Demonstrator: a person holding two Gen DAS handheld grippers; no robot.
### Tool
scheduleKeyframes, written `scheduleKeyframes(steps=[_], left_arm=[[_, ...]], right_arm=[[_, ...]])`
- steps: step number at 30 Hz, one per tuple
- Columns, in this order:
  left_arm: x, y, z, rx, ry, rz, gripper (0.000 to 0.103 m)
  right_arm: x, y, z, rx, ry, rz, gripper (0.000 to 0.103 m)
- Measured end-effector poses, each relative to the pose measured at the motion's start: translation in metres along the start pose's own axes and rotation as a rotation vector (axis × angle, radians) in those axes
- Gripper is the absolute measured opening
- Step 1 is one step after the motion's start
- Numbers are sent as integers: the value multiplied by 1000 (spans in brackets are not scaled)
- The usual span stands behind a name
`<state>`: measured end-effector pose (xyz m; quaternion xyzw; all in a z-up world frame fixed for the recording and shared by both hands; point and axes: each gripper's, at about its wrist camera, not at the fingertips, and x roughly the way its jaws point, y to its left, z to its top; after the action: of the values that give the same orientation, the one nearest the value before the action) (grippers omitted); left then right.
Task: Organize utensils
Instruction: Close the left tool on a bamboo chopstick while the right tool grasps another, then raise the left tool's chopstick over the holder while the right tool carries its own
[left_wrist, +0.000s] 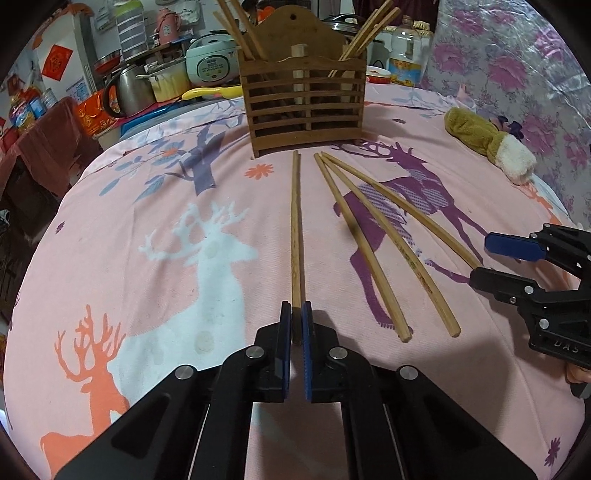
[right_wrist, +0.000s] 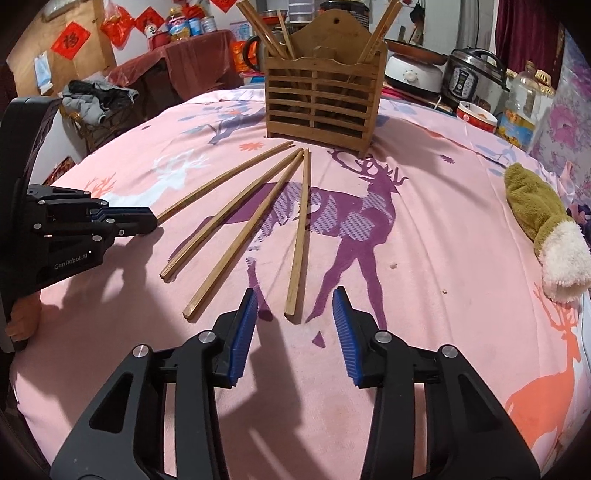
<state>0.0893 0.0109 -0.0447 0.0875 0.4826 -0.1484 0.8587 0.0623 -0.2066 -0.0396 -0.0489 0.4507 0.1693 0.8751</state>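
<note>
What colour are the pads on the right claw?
Blue, ribbed pads on black arms of the right claw; clearest in the right wrist view.

Four wooden chopsticks (right_wrist: 236, 218) lie fanned on the pink cloth, tips converging toward the slatted wooden holder (right_wrist: 325, 99). Holder upright (two compartments), more chopsticks (right_wrist: 380, 33) standing inside.

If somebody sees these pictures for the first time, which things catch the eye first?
Probably the chopsticks fanned on the pink deer-print cloth, their far tips meeting before the slatted wooden holder. The left gripper is shut on the near end of one chopstick. The right gripper stands open just short of another.
</note>
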Motion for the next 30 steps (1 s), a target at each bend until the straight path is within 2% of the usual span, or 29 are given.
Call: scheduleKeyframes(steps=[7,8,10,12,16,24,30], left_arm=[[3,-2,-1,5,12,16,6],[4,-3,-1,10,12,22,7],[4,-4,-1,16,10,29,7],[3,-4,-1,19,7,29,6],[-8,-3,1,7,-42,19,5],[-44,-4,8,6,-181,42,5],[-75,-5,34,-11,-252,37,5]], right_arm=[[4,-2,-1,11,27,15,37],[6,-2,-1,12,37,21,29],[9,-3,-1,20,51,39,24],[9,-3,-2,23,50,42,7],[6,-1,-2,21,34,37,7],[-28,-1,7,24,-131,3,7],[-70,-9,29,64,-281,8,7]])
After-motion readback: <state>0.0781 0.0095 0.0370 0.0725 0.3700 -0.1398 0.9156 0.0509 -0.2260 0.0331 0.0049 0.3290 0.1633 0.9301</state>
